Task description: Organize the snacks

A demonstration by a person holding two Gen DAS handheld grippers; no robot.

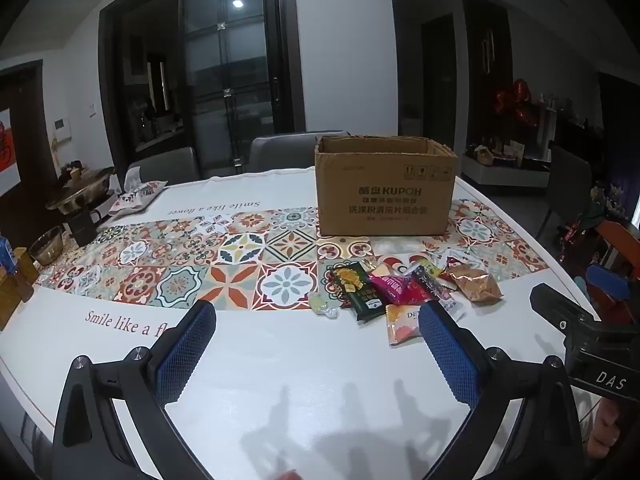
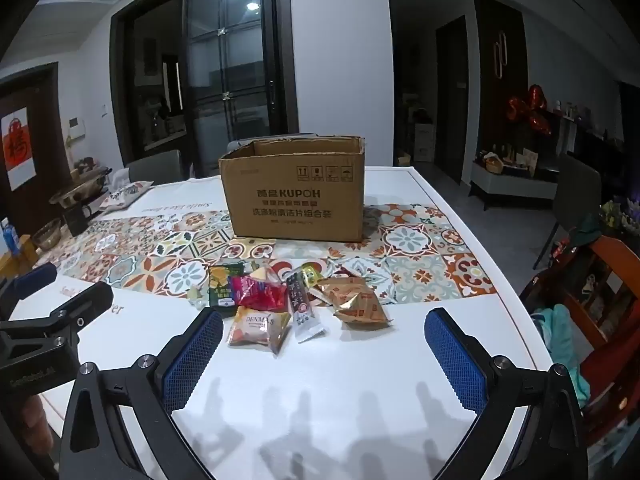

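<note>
Both hand-held grippers idle, nothing gripped: left hand-held gripper [image 1: 316, 330] has its blue pads wide apart with bare surface [image 1: 280, 360] between them; right hand-held gripper [image 2: 324, 332] likewise spread wide, holding nothing. Snack pile [image 2: 296, 300] lies just ahead of the right hand-held gripper, between its fingers in view and slightly toward its left one; from the left hand-held gripper the same pile sits ahead and off to the right, close to its right pad. Pile contents, as far as legible: dark green packet [image 2: 225, 289], red wrapper [image 2: 262, 292], pale "DENMAS" pouch [image 2: 258, 326], narrow dark stick pack with a white end [image 2: 302, 306], crinkled gold-brown packets [image 2: 358, 300], a small pale green candy [image 1: 322, 305] at the pile's left edge. Items overlap and touch; exact count cannot be told. Cardboard box [image 2: 294, 196], top flaps open, stands upright beyond the pile on the tiled cloth, well apart from both hand-held grippers. Box interior not visible from either view, so whether anything is already inside cannot be told. Judgement on progress: at or near the start. All visible snacks are loose on the surface, none lifted, none seen at the box. Remaining, presumably: pick each packet and move it to the box, one by one. Nearest candidates for the right hand-held gripper appear to be the pouch and the stick pack.
</note>
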